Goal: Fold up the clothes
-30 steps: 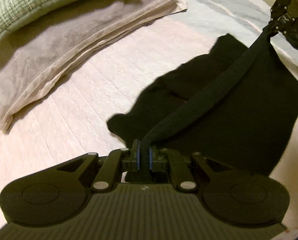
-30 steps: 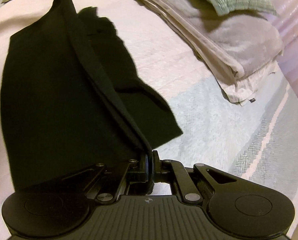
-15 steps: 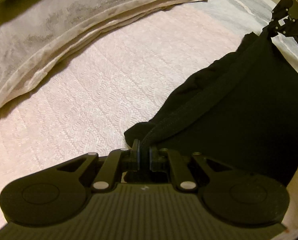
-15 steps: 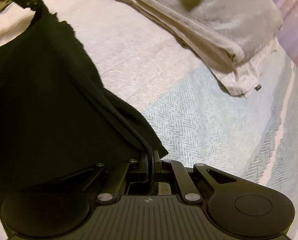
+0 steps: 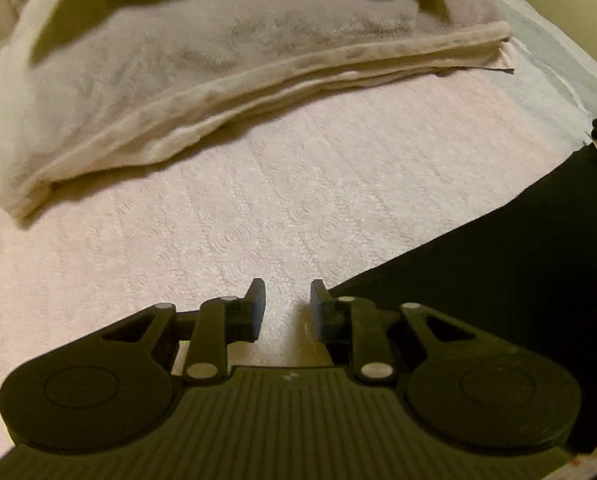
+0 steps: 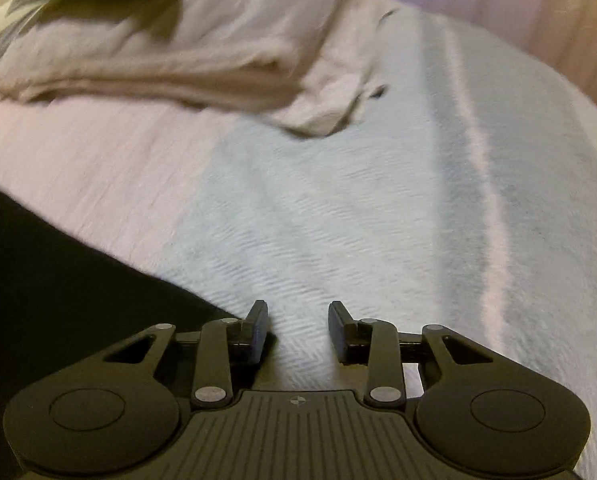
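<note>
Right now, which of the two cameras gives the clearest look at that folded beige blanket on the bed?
The left wrist view: the folded beige blanket lies sharp across the upper picture, with its layered edges plain. The right wrist view shows the same blanket blurred, at upper left, only one end and corner clear.

Both wrist views low, steeply facing bedspread.

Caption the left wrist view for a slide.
Left hand-held gripper, jaws just opened and empty, over the pink bedspread beside the released black garment.
</note>
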The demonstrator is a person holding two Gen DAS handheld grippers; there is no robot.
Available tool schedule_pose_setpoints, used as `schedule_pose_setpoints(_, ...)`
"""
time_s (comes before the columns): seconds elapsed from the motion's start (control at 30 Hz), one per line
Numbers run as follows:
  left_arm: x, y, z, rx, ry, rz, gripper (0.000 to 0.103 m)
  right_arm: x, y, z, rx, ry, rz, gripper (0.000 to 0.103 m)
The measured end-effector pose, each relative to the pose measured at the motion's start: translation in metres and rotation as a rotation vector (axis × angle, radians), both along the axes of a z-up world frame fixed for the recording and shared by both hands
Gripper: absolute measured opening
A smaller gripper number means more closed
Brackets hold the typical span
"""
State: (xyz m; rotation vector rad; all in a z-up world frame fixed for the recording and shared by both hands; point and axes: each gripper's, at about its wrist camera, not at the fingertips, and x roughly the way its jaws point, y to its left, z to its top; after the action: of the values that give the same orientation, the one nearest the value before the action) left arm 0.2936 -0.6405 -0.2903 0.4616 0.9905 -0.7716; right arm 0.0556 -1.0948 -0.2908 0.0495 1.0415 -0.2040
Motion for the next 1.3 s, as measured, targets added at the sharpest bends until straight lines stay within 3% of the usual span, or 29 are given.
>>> schedule_pose_setpoints(0.13,-0.035,-0.012,0.009,-0.051,0.0,-0.091,0.019,-0.016,0.039,0.014,0.151,-0.078,0.071,0.031)
schedule_pose_setpoints(0.2,-0.054,-0.025,0.003,-0.064,0.018,-0.136,0.02,-0.017,0.066,0.005,0.251,-0.073,0.137,0.031)
schedule_pose_setpoints(0.3,-0.073,-0.038,-0.017,-0.038,0.024,-0.172,0.021,-0.016,0.09,-0.019,0.293,-0.034,0.15,0.031)
schedule_pose_setpoints(0.43,-0.07,-0.03,-0.037,-0.01,-0.004,-0.151,0.025,-0.031,0.082,-0.04,0.278,-0.019,0.091,0.031)
schedule_pose_setpoints(0.57,-0.063,-0.001,-0.034,0.023,-0.034,-0.09,0.028,-0.06,0.063,-0.032,0.218,-0.008,0.05,0.031)
schedule_pose_setpoints(0.63,-0.065,0.014,-0.029,0.055,-0.053,-0.063,0.024,-0.077,0.055,-0.029,0.164,0.027,-0.004,0.031)
schedule_pose_setpoints(0.73,-0.083,0.031,-0.012,0.071,-0.081,-0.082,0.023,-0.107,0.061,-0.009,0.096,0.03,-0.064,0.031)
schedule_pose_setpoints(0.87,-0.145,0.044,0.013,0.016,-0.088,-0.15,0.024,-0.145,0.108,0.022,0.212,-0.073,-0.004,0.031)
schedule_pose_setpoints(1.0,-0.207,0.042,-0.003,0.029,-0.032,-0.225,0.025,-0.171,0.152,0.005,0.331,-0.063,0.026,0.031)
schedule_pose_setpoints(1.13,-0.236,0.054,-0.041,0.143,-0.022,-0.259,0.027,-0.198,0.148,-0.022,0.351,-0.032,-0.028,0.031)
schedule_pose_setpoints(1.3,-0.237,0.086,-0.052,0.176,-0.02,-0.206,0.027,-0.223,0.137,-0.019,0.307,-0.033,0.016,0.031)
